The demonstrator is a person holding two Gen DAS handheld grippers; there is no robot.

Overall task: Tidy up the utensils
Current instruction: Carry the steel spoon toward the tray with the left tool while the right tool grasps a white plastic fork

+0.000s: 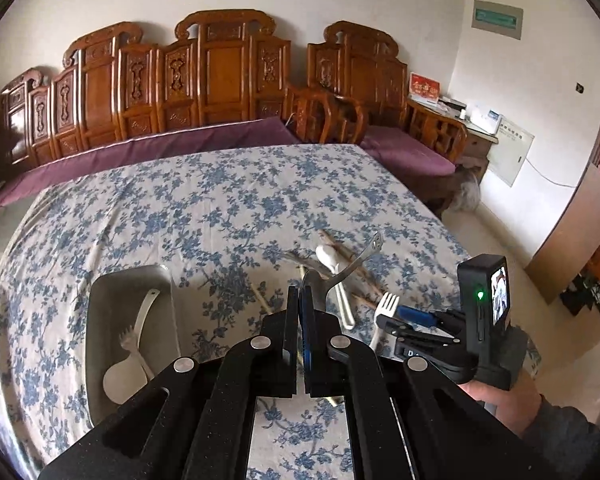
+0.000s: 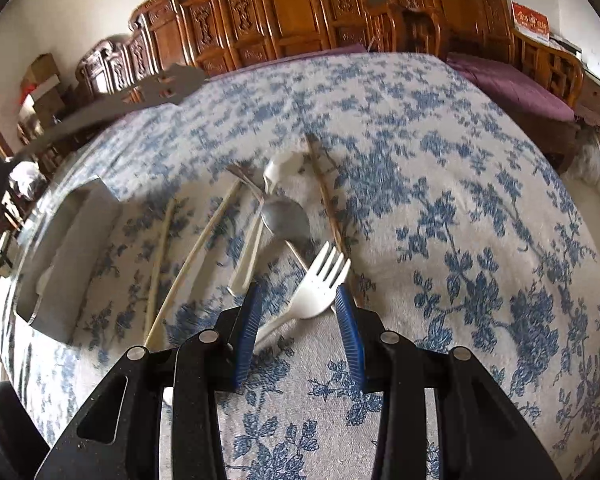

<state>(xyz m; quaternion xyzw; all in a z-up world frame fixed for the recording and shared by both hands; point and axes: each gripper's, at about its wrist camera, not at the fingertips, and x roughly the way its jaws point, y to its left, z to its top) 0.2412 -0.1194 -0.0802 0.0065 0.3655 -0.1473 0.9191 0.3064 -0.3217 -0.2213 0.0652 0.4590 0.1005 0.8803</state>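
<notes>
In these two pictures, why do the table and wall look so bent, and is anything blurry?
Left wrist view: the fisheye lens bows the table edge and darkens the corners; soft daylight, no glare; mostly sharp. Right wrist view: same bending; the tablecloth looks smeared, and a grey utensil handle at upper left is blurred. The white fork between the hand-held gripper's pads stays fairly crisp.

soft daylight | fisheye-bent, dark-cornered edges | slight blur, right view
</notes>
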